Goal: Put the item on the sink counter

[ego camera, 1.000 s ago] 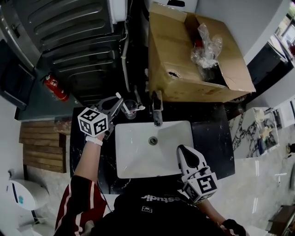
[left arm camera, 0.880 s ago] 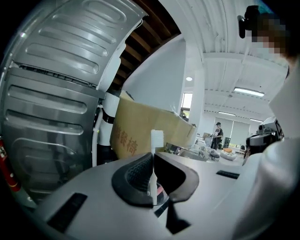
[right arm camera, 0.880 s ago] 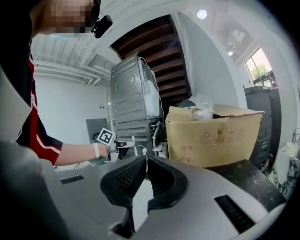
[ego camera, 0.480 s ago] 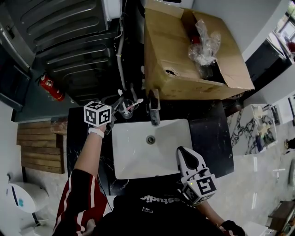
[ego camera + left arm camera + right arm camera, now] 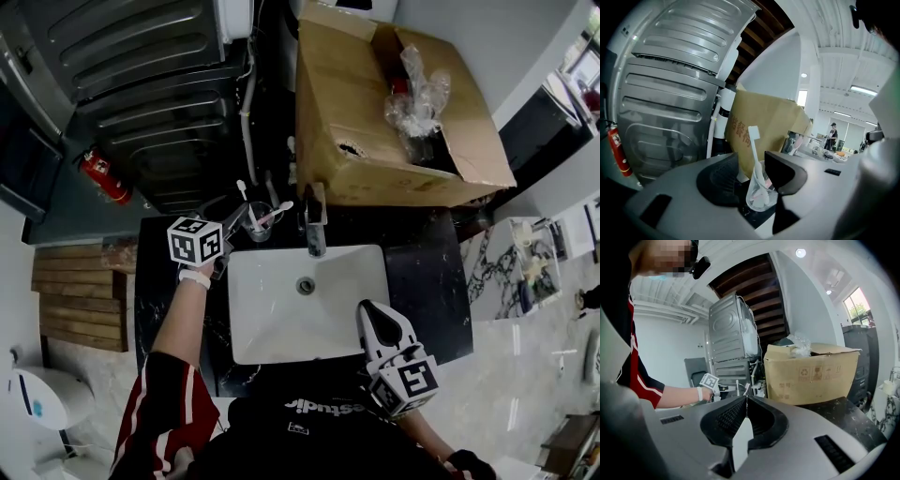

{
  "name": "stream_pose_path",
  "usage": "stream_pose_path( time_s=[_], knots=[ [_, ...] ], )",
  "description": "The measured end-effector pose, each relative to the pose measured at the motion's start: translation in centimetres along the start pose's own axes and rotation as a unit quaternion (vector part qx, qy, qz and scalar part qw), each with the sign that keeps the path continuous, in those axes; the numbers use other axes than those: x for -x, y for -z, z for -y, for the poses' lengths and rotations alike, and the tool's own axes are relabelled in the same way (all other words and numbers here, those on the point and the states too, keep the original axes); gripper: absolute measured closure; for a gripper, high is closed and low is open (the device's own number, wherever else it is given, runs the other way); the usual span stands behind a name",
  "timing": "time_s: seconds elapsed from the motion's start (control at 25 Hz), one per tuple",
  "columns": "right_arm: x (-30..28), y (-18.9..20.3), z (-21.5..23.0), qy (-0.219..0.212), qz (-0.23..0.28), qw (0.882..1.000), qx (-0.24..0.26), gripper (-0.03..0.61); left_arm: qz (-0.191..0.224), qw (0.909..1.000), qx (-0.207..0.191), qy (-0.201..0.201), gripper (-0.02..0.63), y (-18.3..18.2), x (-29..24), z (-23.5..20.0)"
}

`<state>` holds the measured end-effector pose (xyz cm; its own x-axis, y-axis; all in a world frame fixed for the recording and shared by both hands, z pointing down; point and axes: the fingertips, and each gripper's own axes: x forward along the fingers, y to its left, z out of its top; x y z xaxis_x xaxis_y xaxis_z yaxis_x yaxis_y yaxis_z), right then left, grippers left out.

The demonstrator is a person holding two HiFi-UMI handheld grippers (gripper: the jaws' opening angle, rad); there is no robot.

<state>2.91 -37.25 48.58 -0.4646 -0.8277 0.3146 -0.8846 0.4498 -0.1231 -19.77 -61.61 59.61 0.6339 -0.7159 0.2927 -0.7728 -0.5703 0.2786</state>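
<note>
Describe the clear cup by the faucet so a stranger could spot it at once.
Start at the white sink basin set in the black counter, in front of the big cardboard box. Just left of the faucet, at the counter's back edge, stands a small clear cup. It is the only see-through container there, with toothbrushes sticking up out of it.

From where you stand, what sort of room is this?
Probably a washroom or laundry corner: a white sink with a tap is set in a dark counter, a clear cup of toothbrushes stands beside the tap, and a grey ribbed appliance, maybe a washer, sits behind.
</note>
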Motion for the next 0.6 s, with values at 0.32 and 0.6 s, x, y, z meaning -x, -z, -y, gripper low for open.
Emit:
stream_pose_path(
  time_s=[0.32, 0.6],
  knots=[
    [0.7, -1.7, 1.7, -0.008, 0.034, 0.999, -0.004, 0.538, 0.044, 0.9984, -0.030, -0.018, 0.476, -1.2, 7.3, 5.2],
    [1.8, -4.5, 0.1, -0.066, 0.072, 0.994, 0.042, 0.538, 0.104, 0.9912, -0.077, -0.029, 0.572, -3.6, 14.8, 14.3]
  ],
)
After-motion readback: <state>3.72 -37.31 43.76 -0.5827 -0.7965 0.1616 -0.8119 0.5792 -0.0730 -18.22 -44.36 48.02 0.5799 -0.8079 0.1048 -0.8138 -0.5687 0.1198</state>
